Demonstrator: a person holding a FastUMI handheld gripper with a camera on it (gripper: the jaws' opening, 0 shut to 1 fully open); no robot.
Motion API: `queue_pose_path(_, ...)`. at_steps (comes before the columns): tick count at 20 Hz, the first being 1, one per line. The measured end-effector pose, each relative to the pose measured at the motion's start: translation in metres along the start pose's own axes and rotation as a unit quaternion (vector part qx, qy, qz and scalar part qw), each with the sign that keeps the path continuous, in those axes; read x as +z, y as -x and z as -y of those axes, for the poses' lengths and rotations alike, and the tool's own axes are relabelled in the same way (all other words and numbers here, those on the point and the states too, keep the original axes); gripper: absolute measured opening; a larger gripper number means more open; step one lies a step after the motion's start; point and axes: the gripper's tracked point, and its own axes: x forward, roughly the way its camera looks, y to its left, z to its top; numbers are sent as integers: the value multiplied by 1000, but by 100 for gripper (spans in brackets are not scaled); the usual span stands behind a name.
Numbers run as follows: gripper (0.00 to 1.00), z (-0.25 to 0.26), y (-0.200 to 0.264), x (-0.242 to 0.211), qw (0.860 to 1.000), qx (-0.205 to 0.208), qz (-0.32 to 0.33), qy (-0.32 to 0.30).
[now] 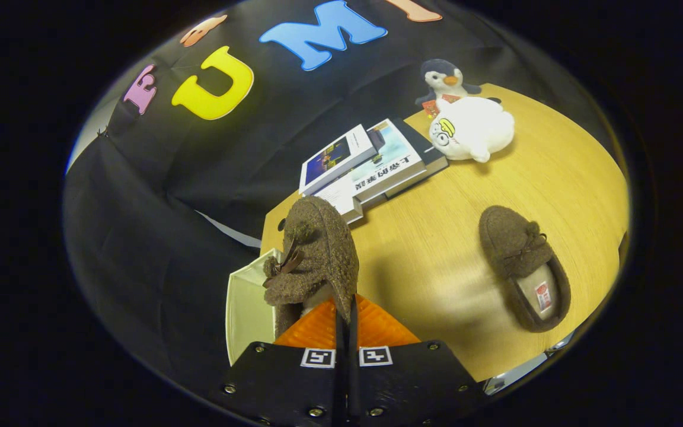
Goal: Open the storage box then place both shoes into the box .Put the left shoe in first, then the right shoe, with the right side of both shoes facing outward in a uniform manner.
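While the tool [346, 323] pinches one shoe [318, 255] above the box [246, 308], the other shoe [522, 267] lies apart.

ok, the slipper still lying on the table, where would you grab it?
Probably the side wall of the brown slipper at its heel opening, from above: it lies flat, sole down, opening up, so one finger can go inside, one outside. The gripper is now shut on the other slipper over the storage box.

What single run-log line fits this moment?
gripper: shut on brown shoe | held over open storage box | second shoe: on table
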Motion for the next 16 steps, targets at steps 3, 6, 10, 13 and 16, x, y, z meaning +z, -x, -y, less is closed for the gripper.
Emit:
queue_pose_path(3, 1, -28, -1, -4, 1000, 17, -2, 0)
queue_pose_path(6, 1, -52, -6, -12, 1000, 30, -6, 6)
queue_pose_path(10, 1, -80, -15, -28, 999, 45, -14, 8)
queue_pose_path(13, 1, -97, -27, -42, 998, 51, -22, 11)
queue_pose_path(16, 1, -111, -39, -58, 998, 56, -32, 13)
